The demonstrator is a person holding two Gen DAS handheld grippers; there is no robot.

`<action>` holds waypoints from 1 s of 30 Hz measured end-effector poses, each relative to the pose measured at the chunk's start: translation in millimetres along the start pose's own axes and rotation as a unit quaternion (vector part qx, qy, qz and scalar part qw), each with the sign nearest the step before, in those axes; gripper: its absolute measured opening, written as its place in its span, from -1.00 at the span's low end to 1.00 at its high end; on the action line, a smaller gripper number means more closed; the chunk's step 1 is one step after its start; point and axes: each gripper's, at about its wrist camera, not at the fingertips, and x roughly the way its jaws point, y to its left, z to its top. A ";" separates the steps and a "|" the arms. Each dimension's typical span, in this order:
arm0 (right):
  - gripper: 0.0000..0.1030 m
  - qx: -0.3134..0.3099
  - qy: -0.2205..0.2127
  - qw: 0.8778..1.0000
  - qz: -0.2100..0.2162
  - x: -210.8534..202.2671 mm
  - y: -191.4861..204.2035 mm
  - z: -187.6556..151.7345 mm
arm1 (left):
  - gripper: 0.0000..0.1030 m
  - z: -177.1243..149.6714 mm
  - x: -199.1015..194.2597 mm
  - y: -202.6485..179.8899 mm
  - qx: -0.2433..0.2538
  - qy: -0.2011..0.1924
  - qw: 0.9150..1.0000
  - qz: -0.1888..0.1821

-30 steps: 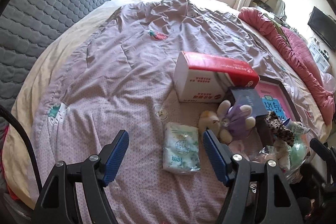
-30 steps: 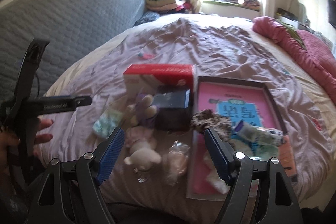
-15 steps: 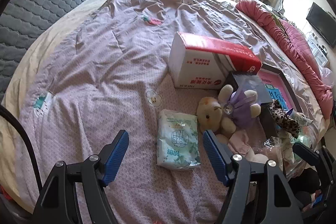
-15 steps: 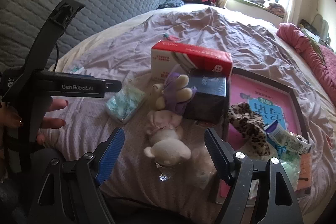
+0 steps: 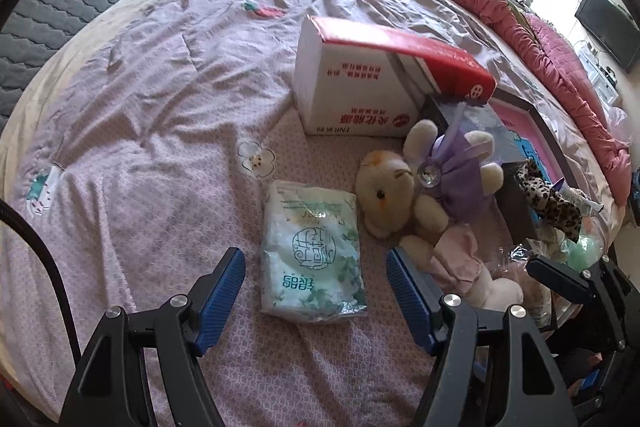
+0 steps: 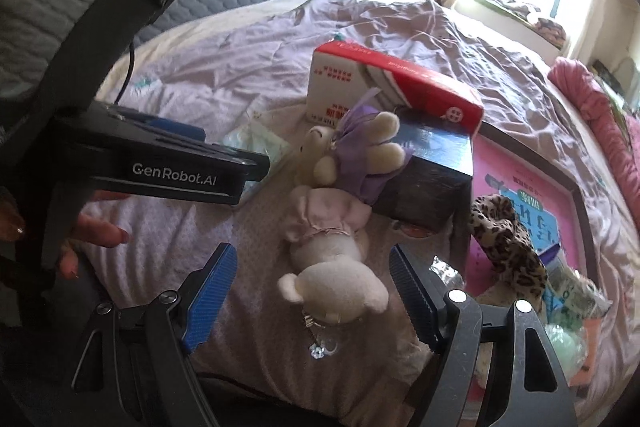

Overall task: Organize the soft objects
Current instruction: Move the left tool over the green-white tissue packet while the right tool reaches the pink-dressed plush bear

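Tissue pack, pale green and crinkled, framed by the spread left gripper; right gripper likewise spread over a pink-dressed bear, both beside the red-topped carton.

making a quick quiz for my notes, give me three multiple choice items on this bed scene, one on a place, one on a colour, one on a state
1. Where does the tissue pack lie in the left wrist view?
A. on top of the red and white box
B. flat on the bedspread, ahead of the left tongs
C. inside the pink tray

2. What colour is the dress of the bear in purple?
A. green
B. purple
C. orange

3. How do the right tongs stand?
A. shut on the leopard-print cloth
B. shut on nothing
C. open, holding nothing

Answers:
1. B: the pack rests on the bedspread, in line with the gap of the left tongs.
2. B: its dress is plainly lilac purple.
3. C: the blue fingers stand wide apart, with the bear in pink lying ahead of them, ungripped.
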 end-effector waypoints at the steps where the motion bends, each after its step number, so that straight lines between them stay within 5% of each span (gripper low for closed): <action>1: 0.55 -0.004 0.002 1.000 0.000 2.5 0.7 -0.3 | 0.40 0.8 2.6 0.9 -0.001 0.002 1.000 -0.001; 16: 0.55 -0.055 0.027 0.998 -0.011 42.7 4.3 6.5 | 0.40 4.7 26.0 10.3 -0.005 0.020 1.000 0.007; 30: 0.11 -0.053 0.042 0.998 0.001 65.6 4.2 11.4 | 0.40 8.0 35.3 6.6 0.014 0.015 1.000 0.014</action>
